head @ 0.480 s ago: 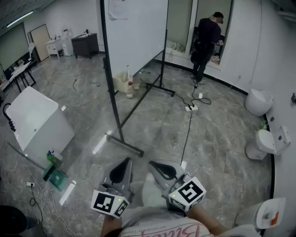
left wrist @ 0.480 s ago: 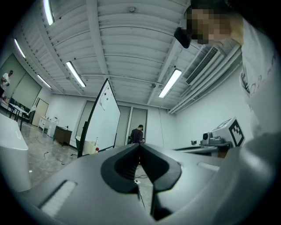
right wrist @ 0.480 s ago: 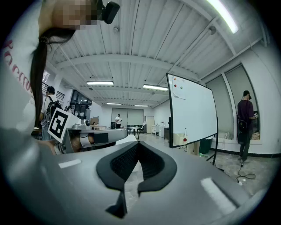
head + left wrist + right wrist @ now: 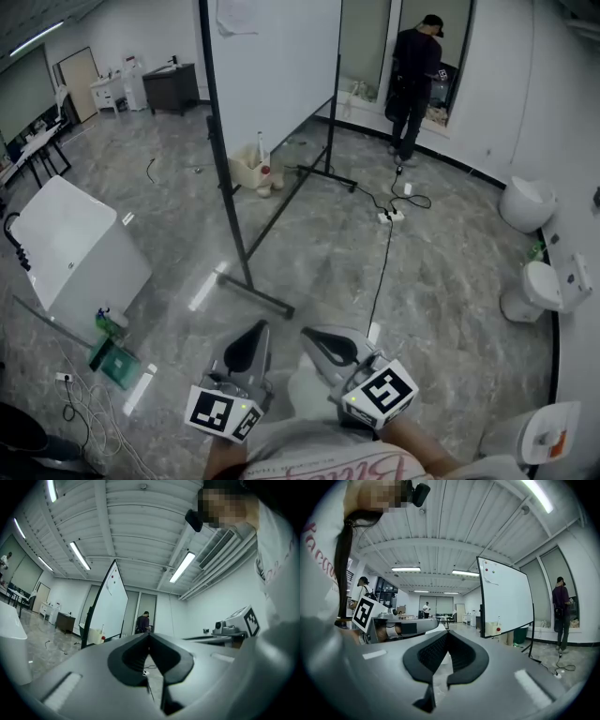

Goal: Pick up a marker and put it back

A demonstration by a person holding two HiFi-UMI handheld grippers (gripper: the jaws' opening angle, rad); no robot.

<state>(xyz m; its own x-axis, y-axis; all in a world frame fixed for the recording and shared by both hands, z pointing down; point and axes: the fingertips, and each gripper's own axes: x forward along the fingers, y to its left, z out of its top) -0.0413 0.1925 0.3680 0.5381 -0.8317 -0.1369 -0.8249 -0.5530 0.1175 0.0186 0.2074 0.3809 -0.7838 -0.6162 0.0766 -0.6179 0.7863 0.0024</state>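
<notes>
Both grippers are held side by side close to my body, over the grey floor. My left gripper (image 4: 253,330) (image 4: 149,635) is shut, its black pads meeting at the tip with nothing between them. My right gripper (image 4: 311,334) (image 4: 446,633) is shut and empty as well. Ahead stands a whiteboard (image 4: 272,66) (image 4: 115,604) (image 4: 506,592) on a black wheeled stand, well beyond both grippers. A few small coloured dots sit near its top in the gripper views. I cannot make out a marker in any view.
A white box (image 4: 80,248) lies at the left with green items (image 4: 112,361) beside it. A cream container (image 4: 248,169) stands at the whiteboard's foot. A cable and power strip (image 4: 387,217) cross the floor. A person (image 4: 412,75) stands at the far doorway. White fixtures (image 4: 522,204) line the right wall.
Both grippers stay where they were. The person at the far doorway has shifted a little, and the head view has tipped slightly.
</notes>
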